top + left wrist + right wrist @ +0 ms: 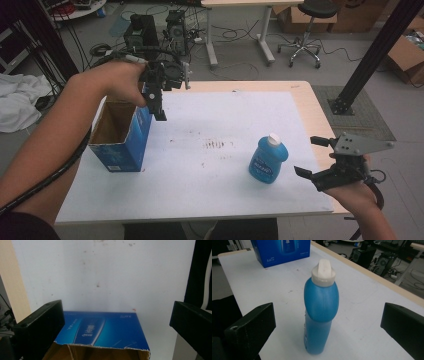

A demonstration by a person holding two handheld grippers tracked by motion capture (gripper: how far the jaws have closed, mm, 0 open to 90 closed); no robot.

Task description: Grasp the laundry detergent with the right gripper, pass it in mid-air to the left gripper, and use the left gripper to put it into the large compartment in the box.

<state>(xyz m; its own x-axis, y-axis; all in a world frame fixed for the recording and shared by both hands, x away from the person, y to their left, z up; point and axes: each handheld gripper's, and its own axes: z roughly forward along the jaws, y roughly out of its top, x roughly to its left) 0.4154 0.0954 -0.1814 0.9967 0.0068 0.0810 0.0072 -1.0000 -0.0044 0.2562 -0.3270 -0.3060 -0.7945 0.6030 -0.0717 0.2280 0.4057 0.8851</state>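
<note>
Right tongs (328, 322) released, lined up on bottle (321, 312).
Left tongs (117, 325) released over box (100, 332); off-centre squeeze may topple bottle.

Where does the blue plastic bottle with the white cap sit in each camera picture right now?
High view: the blue plastic bottle with the white cap stands right of centre, before the right tongs.
Left gripper view: no bottle here.
Right gripper view: bottle upright at centre, between the open jaws.
Shared landmark: the open blue cardboard box on the white table mat.
</note>
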